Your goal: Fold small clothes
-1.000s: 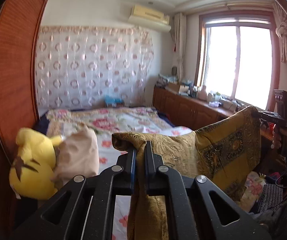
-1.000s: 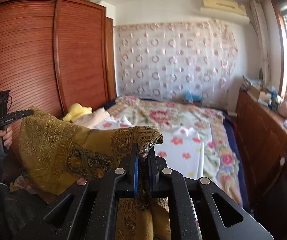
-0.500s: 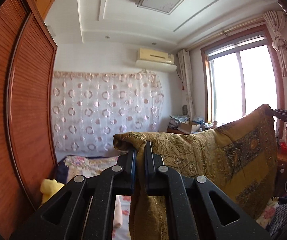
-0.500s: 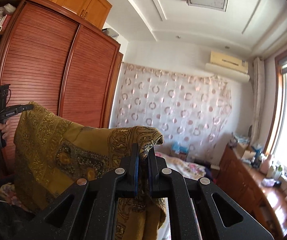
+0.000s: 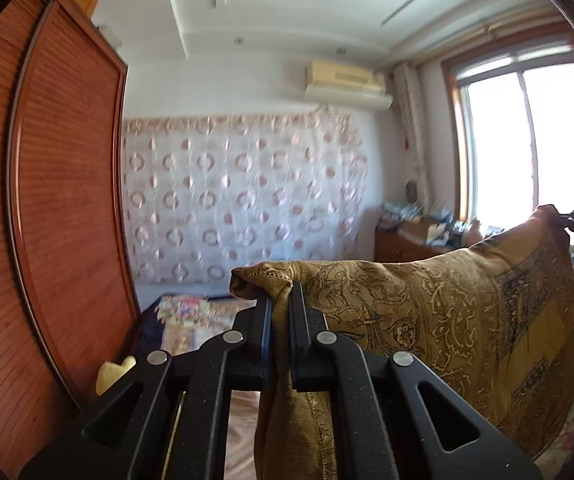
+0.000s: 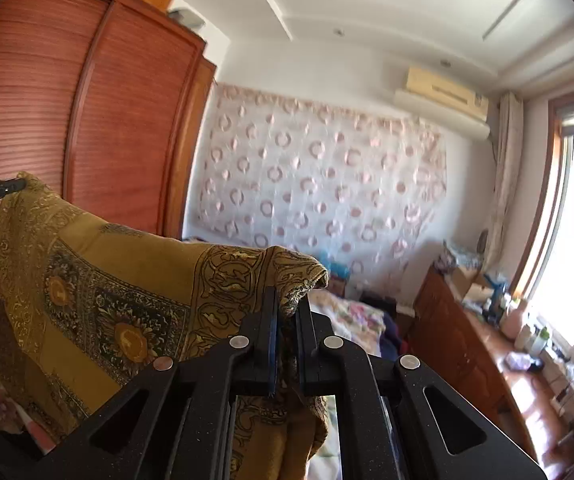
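A mustard-yellow patterned cloth [image 5: 467, 320] hangs stretched in the air between both grippers, high above the bed. My left gripper [image 5: 281, 300] is shut on one top corner, which bunches over the fingertips. The opposite corner sits in the right gripper [image 5: 567, 216] at the far right of the left wrist view. In the right wrist view the cloth [image 6: 107, 300] spreads to the left, showing a dark sunflower panel. There my right gripper [image 6: 287, 306] is shut on its corner, and the left gripper [image 6: 15, 186] pinches the far corner at the left edge.
A bed with a floral quilt [image 6: 351, 312] lies below and ahead. A red-brown slatted wardrobe [image 5: 59, 200] fills the left side. A wooden cabinet [image 6: 467, 344] with clutter runs under the window [image 5: 527, 144] on the right. A yellow plush toy [image 5: 115, 372] peeks out by the wardrobe.
Both grippers have risen with the cloth and tipped upward, so the ceiling fills the views and the bed has dropped low. The grips on both corners are unchanged.
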{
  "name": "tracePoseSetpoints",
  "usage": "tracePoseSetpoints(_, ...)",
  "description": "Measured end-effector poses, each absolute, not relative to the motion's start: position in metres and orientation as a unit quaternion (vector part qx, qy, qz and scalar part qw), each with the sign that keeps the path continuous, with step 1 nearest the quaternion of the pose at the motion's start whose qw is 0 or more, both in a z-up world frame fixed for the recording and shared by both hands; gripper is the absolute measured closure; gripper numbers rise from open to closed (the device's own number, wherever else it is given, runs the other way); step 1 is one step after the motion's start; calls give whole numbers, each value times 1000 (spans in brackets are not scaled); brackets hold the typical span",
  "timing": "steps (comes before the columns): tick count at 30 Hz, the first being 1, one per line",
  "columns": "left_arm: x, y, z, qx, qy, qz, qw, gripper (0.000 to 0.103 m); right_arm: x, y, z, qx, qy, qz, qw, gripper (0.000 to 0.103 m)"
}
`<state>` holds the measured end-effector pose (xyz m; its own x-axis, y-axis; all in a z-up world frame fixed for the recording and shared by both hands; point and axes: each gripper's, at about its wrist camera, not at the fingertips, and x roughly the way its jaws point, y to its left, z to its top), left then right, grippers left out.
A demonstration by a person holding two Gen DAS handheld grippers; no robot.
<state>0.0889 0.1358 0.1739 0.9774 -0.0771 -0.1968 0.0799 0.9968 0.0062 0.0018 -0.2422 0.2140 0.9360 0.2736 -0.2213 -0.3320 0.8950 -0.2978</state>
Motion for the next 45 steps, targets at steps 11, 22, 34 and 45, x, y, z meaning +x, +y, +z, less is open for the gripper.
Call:
tracePoseSetpoints(11,224,146,-23,-4,308,-26,951,45,191,-218,43,-73,311,95,943,74)
tracePoseSetpoints(22,154,121,-62,-8,351,-57,935,26,169,-265,-1,-45,342,135,929,74)
tracePoseSetpoints(34,103,133,-99,-41,390,-47,919,26,173,-299,-50,-12,379,142,914,74)
tracePoseSetpoints(45,71,141,-107,-41,405,-31,913,26,165,-306,-50,-30,379,125,917,74)
